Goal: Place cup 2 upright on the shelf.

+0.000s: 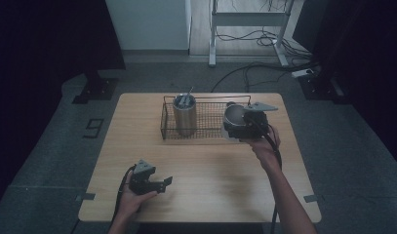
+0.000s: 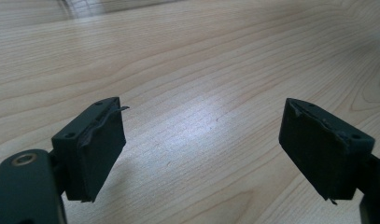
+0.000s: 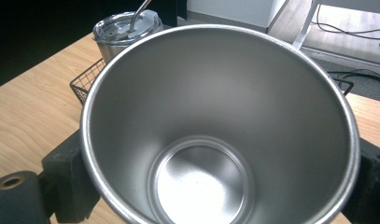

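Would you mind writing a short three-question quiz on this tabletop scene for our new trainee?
1. True or false: the left gripper is open, with bare wooden table between its jaws.
2. What does the right gripper hold? A) a lidded tumbler B) an open steel cup C) a wire basket
3. Fill in: the lidded tumbler with a straw stands at the ____ end of the wire basket in the high view.

Key:
1. True.
2. B: the open steel cup sits between its jaws.
3. Left.
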Demonstrator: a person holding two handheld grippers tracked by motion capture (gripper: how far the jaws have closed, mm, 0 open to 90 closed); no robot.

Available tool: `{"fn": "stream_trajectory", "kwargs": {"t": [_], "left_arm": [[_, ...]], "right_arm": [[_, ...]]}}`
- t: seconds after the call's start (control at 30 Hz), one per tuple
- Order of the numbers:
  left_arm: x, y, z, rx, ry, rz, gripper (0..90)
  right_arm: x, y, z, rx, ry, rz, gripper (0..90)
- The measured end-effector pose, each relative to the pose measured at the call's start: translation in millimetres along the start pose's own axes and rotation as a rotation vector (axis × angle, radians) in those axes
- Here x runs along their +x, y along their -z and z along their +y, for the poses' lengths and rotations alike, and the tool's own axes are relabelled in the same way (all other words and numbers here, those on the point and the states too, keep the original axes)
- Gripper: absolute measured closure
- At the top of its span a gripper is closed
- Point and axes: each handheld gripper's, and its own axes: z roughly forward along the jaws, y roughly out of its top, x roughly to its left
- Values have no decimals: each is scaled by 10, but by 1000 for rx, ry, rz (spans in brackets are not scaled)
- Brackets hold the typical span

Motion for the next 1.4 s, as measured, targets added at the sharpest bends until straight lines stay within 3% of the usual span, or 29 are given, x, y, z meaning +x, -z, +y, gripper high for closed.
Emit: {"fn": "stream_trajectory", "kwargs": {"t": [1.4], "left_arm": [[-21, -36, -19, 14, -11, -2, 146]], "right_arm": [[-267, -383, 210, 33, -16, -40, 75]]}}
